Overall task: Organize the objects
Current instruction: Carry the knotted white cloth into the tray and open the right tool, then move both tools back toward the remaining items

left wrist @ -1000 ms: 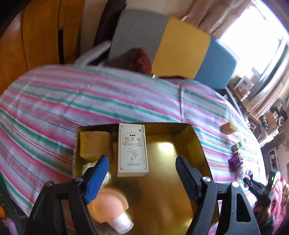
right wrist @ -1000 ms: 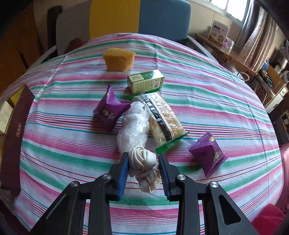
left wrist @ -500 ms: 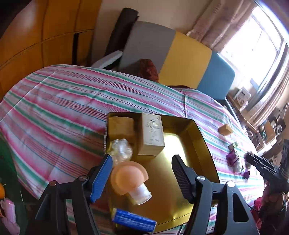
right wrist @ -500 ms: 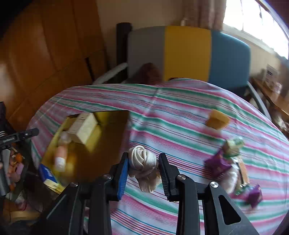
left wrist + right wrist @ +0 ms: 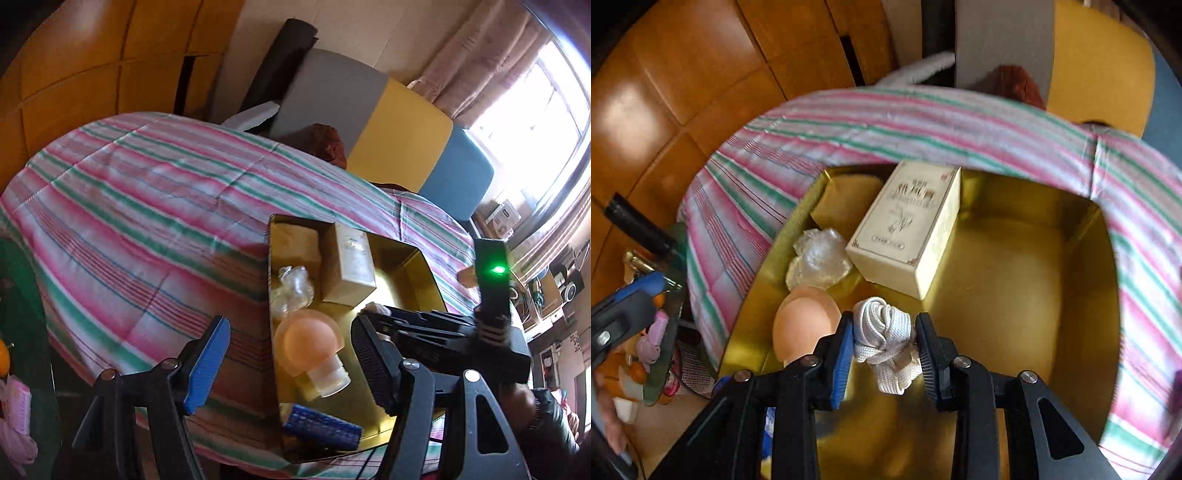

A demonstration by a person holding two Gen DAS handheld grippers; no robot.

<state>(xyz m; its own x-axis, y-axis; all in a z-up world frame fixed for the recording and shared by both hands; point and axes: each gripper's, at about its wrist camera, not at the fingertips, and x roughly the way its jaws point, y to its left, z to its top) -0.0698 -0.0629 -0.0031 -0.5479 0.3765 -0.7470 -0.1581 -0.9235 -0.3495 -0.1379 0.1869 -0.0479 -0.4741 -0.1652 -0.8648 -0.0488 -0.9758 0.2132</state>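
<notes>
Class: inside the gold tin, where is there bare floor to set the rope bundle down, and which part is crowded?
Bare floor: the gold metal tin's right half, between the cream cardboard box and the right wall. Crowded: the left side, with the crumpled clear plastic and peach round-capped bottle.

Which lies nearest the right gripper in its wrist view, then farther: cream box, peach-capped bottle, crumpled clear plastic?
1. Peach-capped bottle, beside the right gripper's left finger.
2. Crumpled clear plastic, farther, left.
3. Cream box, close call with the plastic.

Daylight from blown-out window (image 5: 532,122); glare on gold tray (image 5: 1015,266); strong fisheye bending, dark corners, slight blur.
</notes>
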